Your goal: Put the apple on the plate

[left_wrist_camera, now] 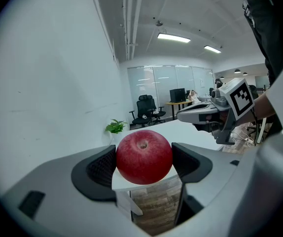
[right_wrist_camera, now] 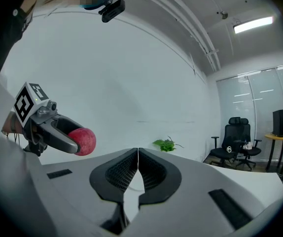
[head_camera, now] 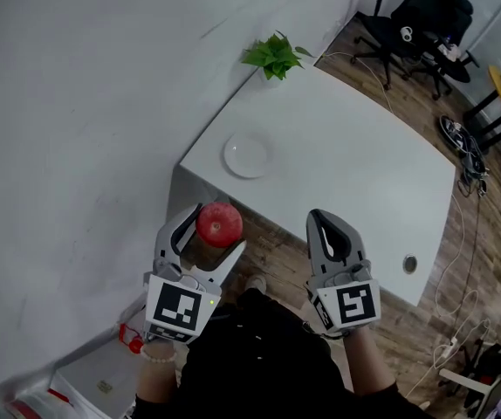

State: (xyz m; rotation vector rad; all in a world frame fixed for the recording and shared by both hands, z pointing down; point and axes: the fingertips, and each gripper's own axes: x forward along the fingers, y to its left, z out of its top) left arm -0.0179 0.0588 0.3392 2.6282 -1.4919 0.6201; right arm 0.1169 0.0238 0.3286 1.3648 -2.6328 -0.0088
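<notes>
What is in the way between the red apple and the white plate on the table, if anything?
Nothing visible. The left gripper holds the apple off the near corner of the table, and the plate lies empty just beyond that corner. The plant stands farther back, and the shut right gripper is off to the side.

- White table (head_camera: 355,164) — fills the centre of the head view, one corner toward the lower left.
- Leafy green plant (head_camera: 273,56) at the table's far corner, upper middle, against the wall.
- Small round metal grommet (head_camera: 409,264) set in the tabletop near its lower right edge.
- Plain white wall (head_camera: 76,112) covers the left half.
- Black office chairs (head_camera: 415,17) at upper right.
- Wood-plank floor (head_camera: 482,269) down the right side, with a coil of dark cables (head_camera: 457,134) — right edge.
- Ceiling strip lights (left_wrist_camera: 173,37), upper centre of the left gripper view.
</notes>
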